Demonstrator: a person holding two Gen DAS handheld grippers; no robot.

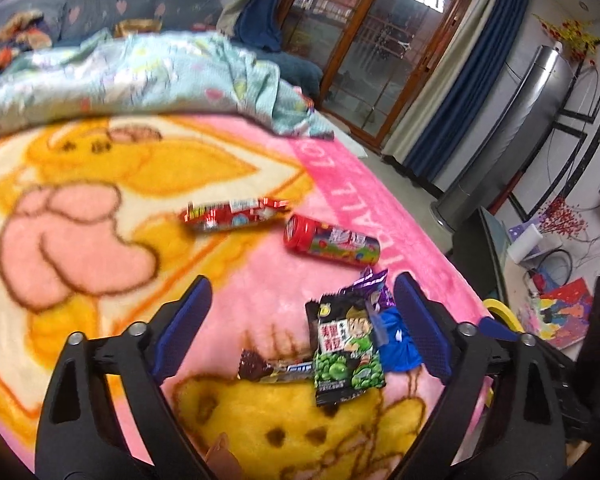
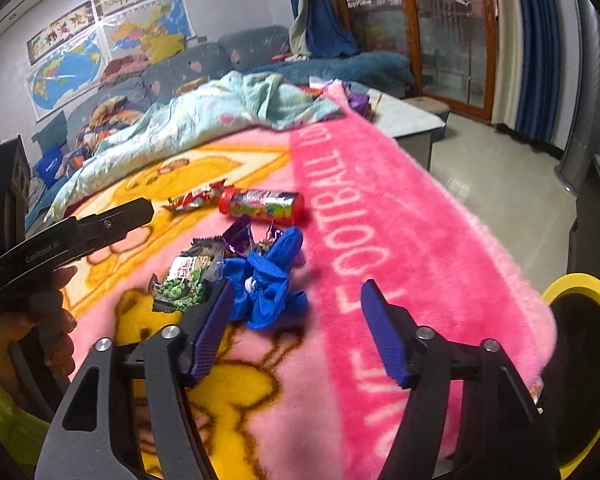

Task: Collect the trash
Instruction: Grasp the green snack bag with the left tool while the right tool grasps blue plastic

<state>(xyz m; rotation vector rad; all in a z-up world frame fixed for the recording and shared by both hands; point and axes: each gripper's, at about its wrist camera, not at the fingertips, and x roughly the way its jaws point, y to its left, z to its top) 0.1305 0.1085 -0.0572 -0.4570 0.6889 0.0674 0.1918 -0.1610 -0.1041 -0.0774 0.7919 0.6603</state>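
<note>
- A red-capped candy tube point(image 1: 331, 241) lay on its side on the pink blanket point(image 2: 420, 216), cap toward the red wrapper point(image 1: 232, 216) beside it.
- A green-pea snack packet point(image 1: 346, 350) lay lengthwise toward the left gripper point(image 1: 302, 328), whose jaws stood wide, touching nothing.
- The right gripper point(image 2: 296, 328) was open and empty beside crumpled blue plastic point(image 2: 268, 280).
- The blanket read "FOOTBALL".

On the bed lie one red candy tube point(image 1: 331, 242), one red wrapper point(image 1: 232, 216), one green pea packet point(image 1: 346, 350), one purple wrapper point(image 1: 366, 284), one brown wrapper point(image 1: 274, 369) and one crumpled blue glove point(image 2: 270, 280).
</note>
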